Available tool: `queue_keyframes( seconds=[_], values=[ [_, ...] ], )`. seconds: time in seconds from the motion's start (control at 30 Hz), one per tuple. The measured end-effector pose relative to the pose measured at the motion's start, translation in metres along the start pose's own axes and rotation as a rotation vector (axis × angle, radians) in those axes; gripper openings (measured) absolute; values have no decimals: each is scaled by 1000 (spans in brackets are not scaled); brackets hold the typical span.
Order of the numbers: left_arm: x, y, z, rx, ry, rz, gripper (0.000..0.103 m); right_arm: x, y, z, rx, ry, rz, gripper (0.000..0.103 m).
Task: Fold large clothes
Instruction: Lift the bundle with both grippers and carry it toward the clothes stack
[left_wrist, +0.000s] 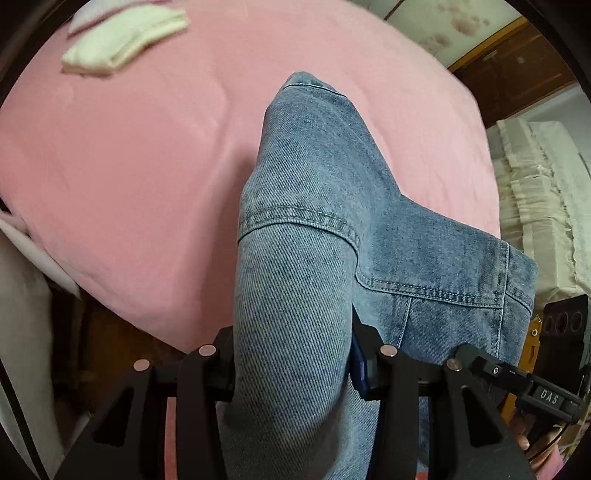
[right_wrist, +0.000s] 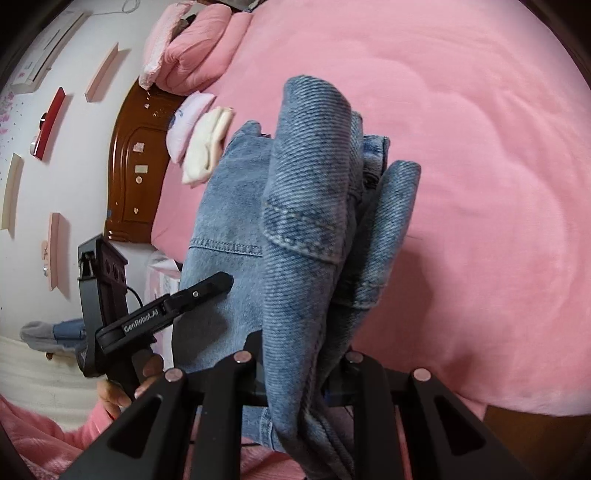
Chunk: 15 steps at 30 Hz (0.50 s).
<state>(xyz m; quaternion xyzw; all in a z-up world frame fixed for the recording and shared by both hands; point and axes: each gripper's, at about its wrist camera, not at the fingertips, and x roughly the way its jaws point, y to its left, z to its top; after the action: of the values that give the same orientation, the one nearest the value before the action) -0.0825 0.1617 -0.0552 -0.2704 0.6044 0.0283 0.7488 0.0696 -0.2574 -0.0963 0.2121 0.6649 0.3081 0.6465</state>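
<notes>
Both grippers hold a denim jacket (left_wrist: 317, 229) up over a pink bed (left_wrist: 129, 166). The left gripper (left_wrist: 291, 354) has its jaws partly closed on a thick roll of denim that fills the gap between them; the cloth runs away from it and hangs toward the bed, with a yoke seam crossing it. The right gripper (right_wrist: 295, 365) has its jaws drawn much closer together, pinching a bunched fold of the same jacket (right_wrist: 306, 229), which droops in gathered folds beyond the fingers. In the right view the left gripper (right_wrist: 207, 288) shows at the left, against the jacket's flat panel, with a hand (right_wrist: 125, 387) on its handle.

The jacket is mostly off the bed, slung between the two grips. At the far left of the bed, near the headboard (right_wrist: 133, 158), lie two folded items: a cream one (left_wrist: 122, 40) and a pale one (right_wrist: 184, 125) beside it.

The step in hand looks like carrying the jacket over the open bed to spread it, before any fold is made. The next move calls for drawing the two grips apart to pull the cloth taut, then lowering it flat on the free pink area, well clear of the folded pile. The bunched right-hand grip may leave creases unless the cloth is shaken out.
</notes>
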Motion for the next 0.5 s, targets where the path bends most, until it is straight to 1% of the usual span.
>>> queue_keyframes(
  seconds=[0.03, 0.07, 0.1, 0.23, 0.27, 0.33, 0.43, 0.5],
  values=[
    [-15, 19, 6, 16, -32, 3, 43, 5, 9, -4, 1, -13, 3, 17],
    [-29, 38, 10, 33, -65, 10, 43, 20, 29, -5, 5, -30, 11, 17],
    [-41, 55, 17, 51, -89, 21, 43, 29, 40, -5, 10, -38, 16, 17],
    [-88, 133, 56, 79, -137, 59, 42, 85, 101, 0, 21, -62, 40, 17],
    [-98, 149, 65, 80, -151, 68, 42, 103, 122, 4, 6, -66, 54, 17],
    [-120, 182, 86, 76, -174, 90, 42, 124, 151, 8, -34, -69, 70, 17],
    [-152, 221, 119, 73, -212, 128, 42, 161, 202, 27, -88, -60, 108, 17],
    [-178, 248, 143, 79, -250, 157, 42, 182, 233, 47, -143, -49, 128, 17]
  ],
)
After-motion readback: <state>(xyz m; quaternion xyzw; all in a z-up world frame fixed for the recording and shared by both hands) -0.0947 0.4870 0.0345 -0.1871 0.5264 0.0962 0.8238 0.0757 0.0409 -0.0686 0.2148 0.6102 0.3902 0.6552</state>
